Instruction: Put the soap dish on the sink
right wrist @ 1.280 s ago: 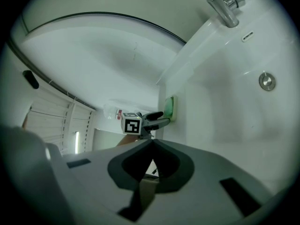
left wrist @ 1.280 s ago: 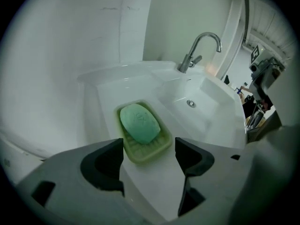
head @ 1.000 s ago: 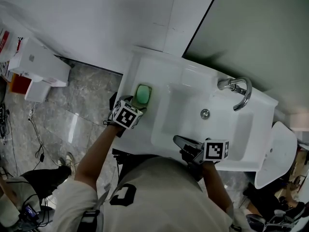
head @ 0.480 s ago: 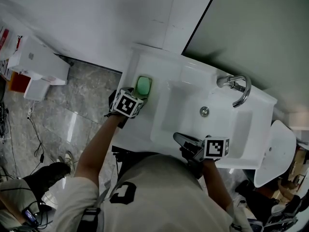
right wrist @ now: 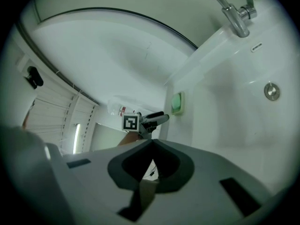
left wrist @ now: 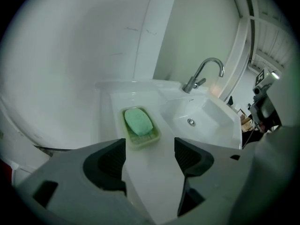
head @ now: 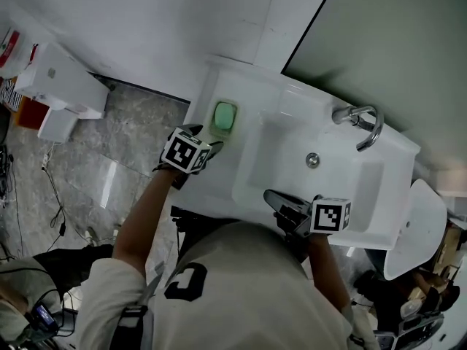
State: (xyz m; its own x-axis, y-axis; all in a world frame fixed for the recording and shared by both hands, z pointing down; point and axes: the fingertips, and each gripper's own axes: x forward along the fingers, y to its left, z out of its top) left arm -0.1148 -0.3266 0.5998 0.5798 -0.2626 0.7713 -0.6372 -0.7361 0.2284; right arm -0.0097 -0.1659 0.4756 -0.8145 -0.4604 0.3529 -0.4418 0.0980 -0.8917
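Note:
A pale green soap dish (head: 224,117) holding a green bar of soap (left wrist: 138,122) rests on the flat left ledge of the white sink (head: 350,208). My left gripper (head: 209,146) hovers just in front of the dish, open, with nothing between its jaws; in the left gripper view (left wrist: 149,159) the dish (left wrist: 140,127) lies beyond the jaw tips, apart from them. My right gripper (head: 281,203) hangs over the sink's near rim, jaws closed together and empty. In the right gripper view (right wrist: 151,143) the dish (right wrist: 176,102) shows small on the far ledge.
A chrome faucet (head: 363,124) stands at the back of the basin, with the drain (head: 312,160) in the bowl's middle. White wall runs behind the sink. Grey tiled floor (head: 109,159) and a white box (head: 62,93) lie to the left.
My left gripper has backed away from the soap dish, which stays on the sink ledge. The right gripper has held its place.

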